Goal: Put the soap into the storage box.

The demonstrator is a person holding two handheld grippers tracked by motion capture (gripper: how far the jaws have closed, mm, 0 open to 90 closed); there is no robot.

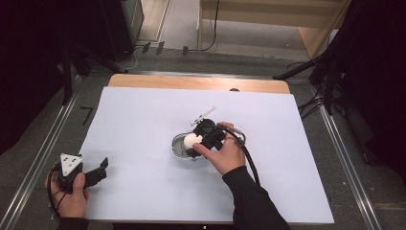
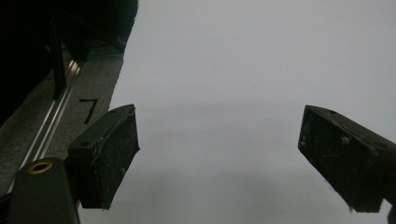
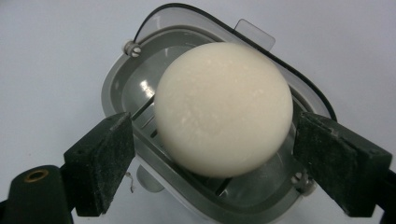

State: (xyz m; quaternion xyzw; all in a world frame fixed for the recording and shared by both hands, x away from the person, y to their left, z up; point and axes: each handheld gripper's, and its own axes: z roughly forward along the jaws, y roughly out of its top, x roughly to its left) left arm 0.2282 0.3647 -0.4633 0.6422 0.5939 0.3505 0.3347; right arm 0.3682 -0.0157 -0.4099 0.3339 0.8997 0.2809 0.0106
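White egg resting in the clear slicer cradle, right gripper jaws parted and clear of it; left gripper idle, wide open, empty.

In the high view, the right gripper and the hand holding it hide much of the grey container. In the right gripper view, the egg covers the container's middle; whether the pads touch the egg cannot be told.
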